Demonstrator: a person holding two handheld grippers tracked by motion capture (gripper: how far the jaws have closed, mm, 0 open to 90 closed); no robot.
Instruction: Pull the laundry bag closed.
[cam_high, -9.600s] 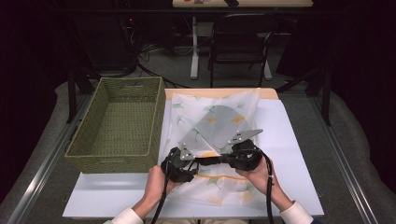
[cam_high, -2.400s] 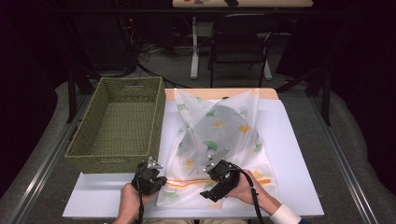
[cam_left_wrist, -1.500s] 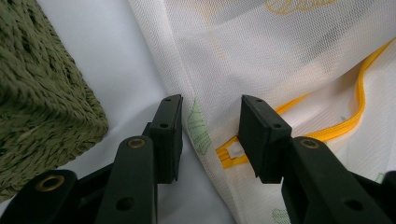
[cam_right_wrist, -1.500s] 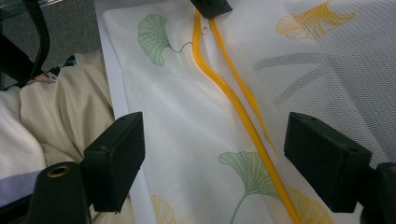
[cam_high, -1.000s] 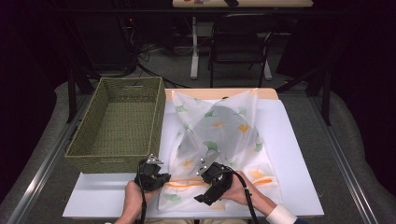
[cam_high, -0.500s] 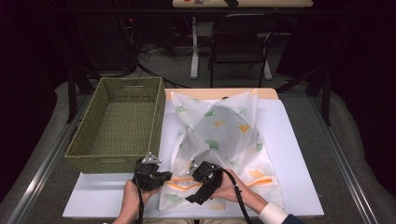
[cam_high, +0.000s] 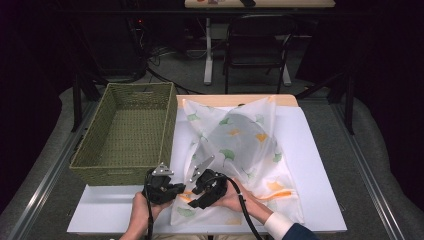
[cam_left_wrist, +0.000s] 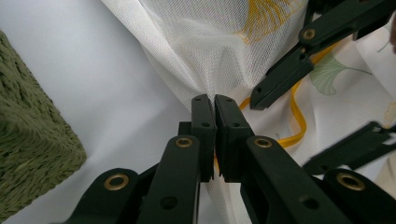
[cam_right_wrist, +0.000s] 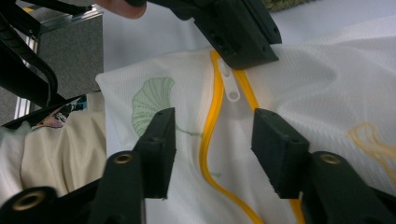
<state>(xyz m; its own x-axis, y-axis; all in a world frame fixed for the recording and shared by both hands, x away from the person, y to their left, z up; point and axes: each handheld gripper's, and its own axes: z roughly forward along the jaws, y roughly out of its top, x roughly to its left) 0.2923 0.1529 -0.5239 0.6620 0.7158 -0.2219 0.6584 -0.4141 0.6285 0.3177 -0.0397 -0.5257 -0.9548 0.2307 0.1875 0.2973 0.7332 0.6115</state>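
Jaws of left gripper (cam_left_wrist: 215, 100) pinched on mesh bag (cam_high: 240, 150) at zipper end; right gripper (cam_right_wrist: 212, 140) half-wide, just been closing, astride yellow zipper (cam_right_wrist: 208, 135), white pull tab (cam_right_wrist: 229, 86) just ahead, ungripped; step: unzipping; next: nip tab, draw along; bag beside basket (cam_high: 125, 132), open room on far side.

The basket (cam_high: 127, 132) stands left of the mesh bag (cam_high: 240, 155), both on the table (cam_high: 320, 150), grippers at the bag's near edge
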